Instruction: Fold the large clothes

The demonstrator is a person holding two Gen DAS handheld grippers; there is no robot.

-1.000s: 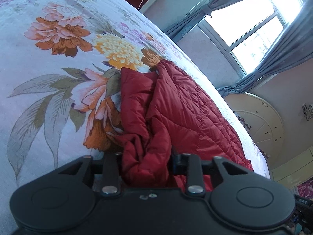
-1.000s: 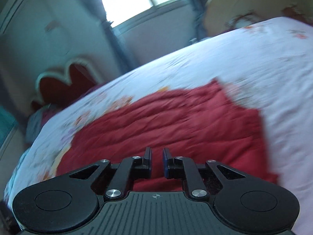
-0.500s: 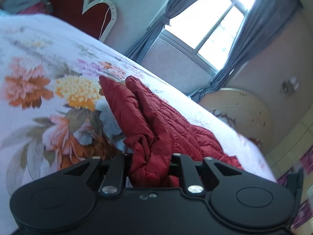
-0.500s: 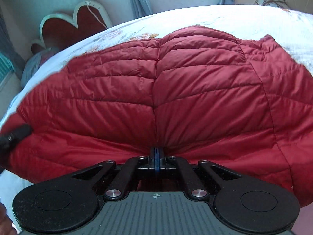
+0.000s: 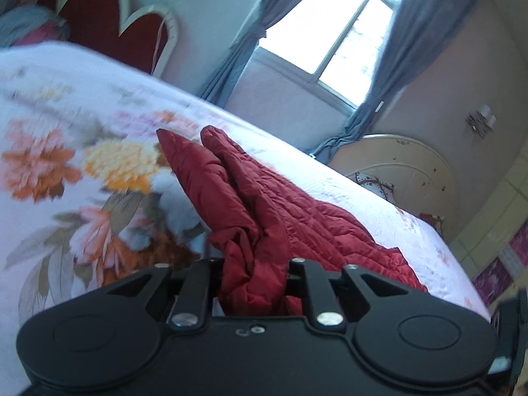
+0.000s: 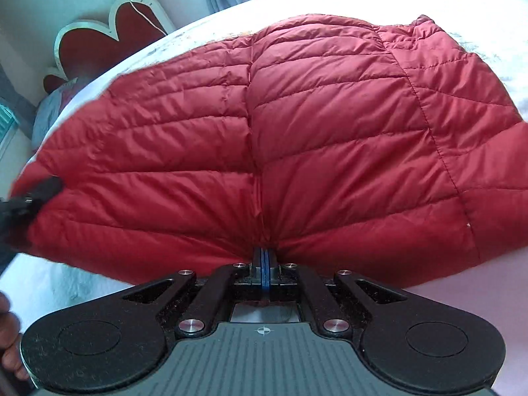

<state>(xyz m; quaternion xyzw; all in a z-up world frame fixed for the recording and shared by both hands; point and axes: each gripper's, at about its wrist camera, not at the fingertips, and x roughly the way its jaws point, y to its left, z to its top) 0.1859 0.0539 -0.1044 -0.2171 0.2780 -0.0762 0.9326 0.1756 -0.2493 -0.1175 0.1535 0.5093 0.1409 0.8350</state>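
Both grippers matte black: round discs either side of the jaws, silver screws on the linkage arms. Right gripper [image 6: 263,259] has blue pads, ribbed grey plate with crosshair mark behind the jaws. Left gripper [image 5: 253,265]: plain black plate.

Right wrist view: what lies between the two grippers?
Only red jacket, spanning from the right gripper to the left gripper at its edge.

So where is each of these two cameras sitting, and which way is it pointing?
Left wrist: rides the left gripper, looking along the red quilted jacket bunched between its fingers, across the floral bedspread to the window.
Right wrist: rides the right gripper, angled down onto the jacket, pinching its near edge; part of a hand shows.
Shared: jacket, bed, heart-shaped headboard; the left gripper appears in the right view.
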